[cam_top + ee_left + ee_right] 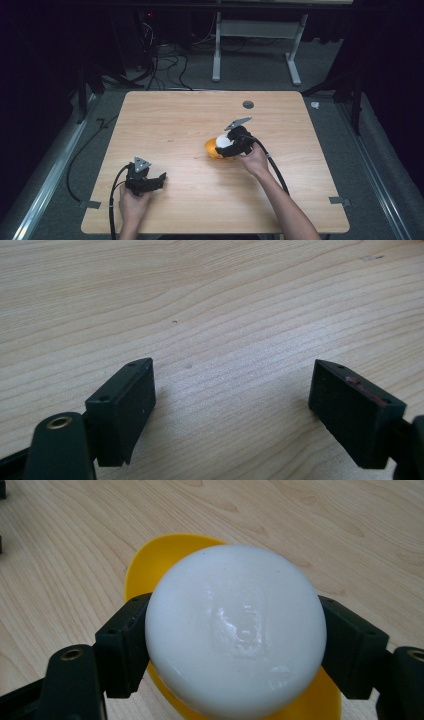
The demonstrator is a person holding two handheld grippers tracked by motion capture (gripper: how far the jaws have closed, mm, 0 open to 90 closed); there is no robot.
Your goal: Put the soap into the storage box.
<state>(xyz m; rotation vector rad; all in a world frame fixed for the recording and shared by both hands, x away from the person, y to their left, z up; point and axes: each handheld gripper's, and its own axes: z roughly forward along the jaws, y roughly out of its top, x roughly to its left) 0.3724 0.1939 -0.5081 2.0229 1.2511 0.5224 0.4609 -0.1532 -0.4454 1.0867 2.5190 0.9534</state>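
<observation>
Your right hand-held gripper (pixel 231 143) is clamped on a white round soap bar (pixel 236 630) — one jaw presses each side of it — and you hold it just above a yellow dish (pixel 165 560) that sits near the middle of the desk (pixel 190 120). Your left hand-held gripper (pixel 150 182) rests low at the near left of the desk, well apart from the dish — its jaws stand wide with only bare wood between them
</observation>
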